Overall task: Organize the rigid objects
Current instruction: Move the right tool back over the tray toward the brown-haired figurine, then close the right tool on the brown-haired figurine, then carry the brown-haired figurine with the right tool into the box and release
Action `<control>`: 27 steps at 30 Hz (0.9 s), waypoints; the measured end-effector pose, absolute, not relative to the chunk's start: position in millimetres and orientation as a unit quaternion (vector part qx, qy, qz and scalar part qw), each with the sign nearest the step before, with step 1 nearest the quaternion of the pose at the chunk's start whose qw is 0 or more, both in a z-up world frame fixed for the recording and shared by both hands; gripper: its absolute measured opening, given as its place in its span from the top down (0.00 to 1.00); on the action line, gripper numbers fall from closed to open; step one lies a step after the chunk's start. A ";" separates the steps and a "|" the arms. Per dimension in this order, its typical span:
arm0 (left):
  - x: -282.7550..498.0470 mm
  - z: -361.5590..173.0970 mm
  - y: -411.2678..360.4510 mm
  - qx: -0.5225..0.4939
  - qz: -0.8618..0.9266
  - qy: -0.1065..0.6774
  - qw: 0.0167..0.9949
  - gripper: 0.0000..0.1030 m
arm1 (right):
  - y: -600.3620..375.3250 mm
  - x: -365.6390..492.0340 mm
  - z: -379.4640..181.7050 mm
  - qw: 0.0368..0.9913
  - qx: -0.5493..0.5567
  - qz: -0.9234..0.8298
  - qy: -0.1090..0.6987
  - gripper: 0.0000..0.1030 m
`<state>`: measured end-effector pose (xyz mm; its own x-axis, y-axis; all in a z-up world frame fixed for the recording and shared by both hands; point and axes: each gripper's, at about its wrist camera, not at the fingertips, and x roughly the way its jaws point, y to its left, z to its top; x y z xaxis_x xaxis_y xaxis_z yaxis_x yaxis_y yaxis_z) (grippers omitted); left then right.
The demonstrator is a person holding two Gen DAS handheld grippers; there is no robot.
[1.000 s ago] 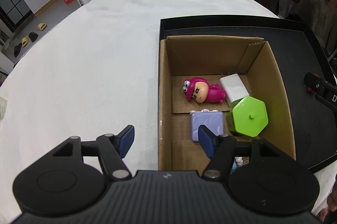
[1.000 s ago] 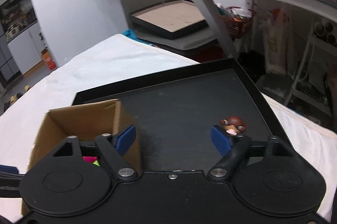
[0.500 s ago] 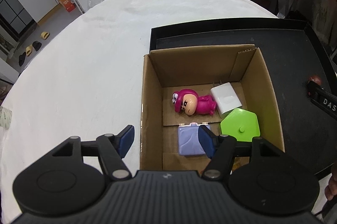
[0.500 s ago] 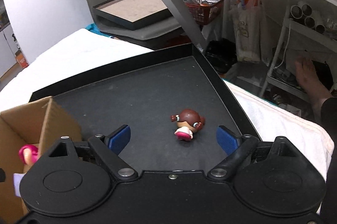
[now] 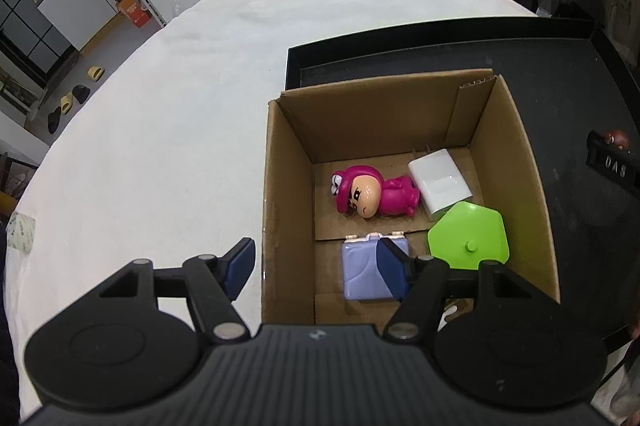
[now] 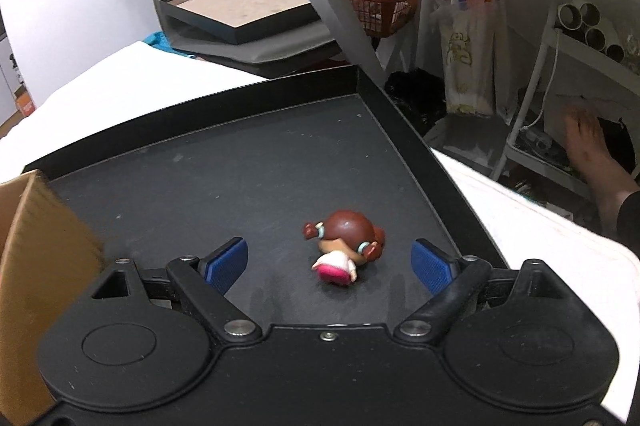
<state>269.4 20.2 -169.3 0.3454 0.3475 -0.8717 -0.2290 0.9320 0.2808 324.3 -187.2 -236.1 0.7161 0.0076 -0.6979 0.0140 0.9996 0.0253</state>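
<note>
right fingers spread around the last loose figure, left fingers idle over the box

the right gripper [image 6: 328, 262] has its fingers [image 6: 226, 260] spread wide, just widened a little, with the brown-haired doll [image 6: 345, 251] lying on its side between them, untouched; it seems staged this way so the doll can be pinched and carried to the cardboard box [image 5: 516, 162] at the doll's left, on the same black tray [image 6: 224, 162]. the gripper tilts down toward the doll. the left gripper [image 5: 314, 266] hangs fingers apart and empty, pointing steeply over the box's near left wall, above the pink figure [image 5: 374, 195], white block [image 5: 439, 182], green lid [image 5: 470, 232] and lilac case [image 5: 362, 274].
</note>
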 end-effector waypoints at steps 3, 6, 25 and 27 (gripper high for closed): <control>270.0 -171.3 20.1 0.054 0.176 0.548 0.816 0.36 | -188.0 332.6 -237.0 0.928 -0.004 -0.008 0.372 0.20; 270.4 -171.0 21.0 0.053 0.176 0.549 0.815 0.36 | -187.9 338.2 -238.9 0.929 -0.022 -0.011 0.369 0.23; 252.8 -156.1 37.0 0.021 0.178 0.539 0.823 0.36 | -190.9 315.7 -218.3 0.917 -0.041 0.027 0.397 0.63; 250.3 -154.5 38.6 0.019 0.177 0.537 0.824 0.36 | -191.0 312.0 -213.7 0.918 -0.047 0.027 0.392 0.63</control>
<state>250.3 38.6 -154.5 0.3594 0.3130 -0.8791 -0.2718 0.9363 0.2223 312.0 -191.0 -213.7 0.6913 0.0125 -0.7225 -0.0855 0.9942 -0.0646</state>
